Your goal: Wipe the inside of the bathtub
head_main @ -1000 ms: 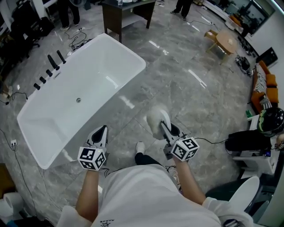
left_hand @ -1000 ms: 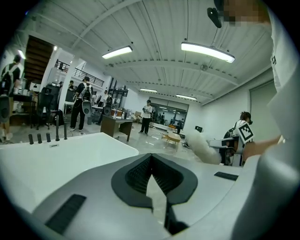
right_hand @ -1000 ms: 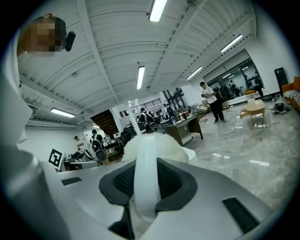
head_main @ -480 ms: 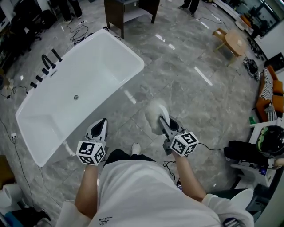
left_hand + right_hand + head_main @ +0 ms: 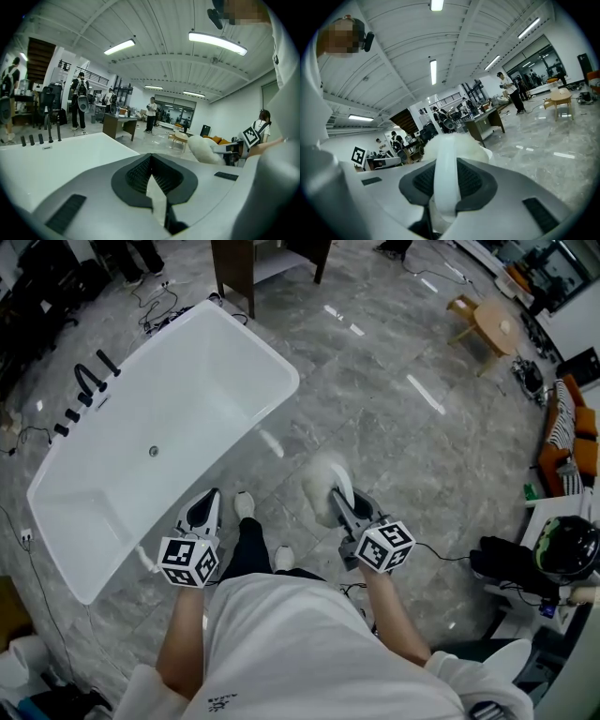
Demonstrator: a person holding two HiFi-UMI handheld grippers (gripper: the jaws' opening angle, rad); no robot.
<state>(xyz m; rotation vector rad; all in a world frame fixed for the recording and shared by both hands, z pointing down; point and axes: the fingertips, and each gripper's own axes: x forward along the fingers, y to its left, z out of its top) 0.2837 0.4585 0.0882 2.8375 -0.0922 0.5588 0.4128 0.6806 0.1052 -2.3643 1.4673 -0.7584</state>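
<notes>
The white bathtub (image 5: 292,379) lies empty on the grey marble floor, ahead and to the left of me. My left gripper (image 5: 204,508) hovers just off the tub's near rim, shut with nothing in it. In the left gripper view its jaws (image 5: 151,177) meet over the tub's white rim (image 5: 56,154). My right gripper (image 5: 338,503) is over the floor to the tub's right, shut on the white handle (image 5: 444,173) of a fluffy white duster (image 5: 322,486). The duster head (image 5: 457,144) sticks out past the jaws.
Black tap fittings (image 5: 86,382) stand on the tub's far left rim. A dark table (image 5: 253,261) is beyond the tub, with cables (image 5: 164,306) on the floor nearby. A small wooden table (image 5: 494,326) is far right. My shoe (image 5: 245,505) is between the grippers.
I have stepped closer to the tub, so it sits nearer and further left in view. One foot has come forward between the grippers. Both grippers keep their hold and pose.
</notes>
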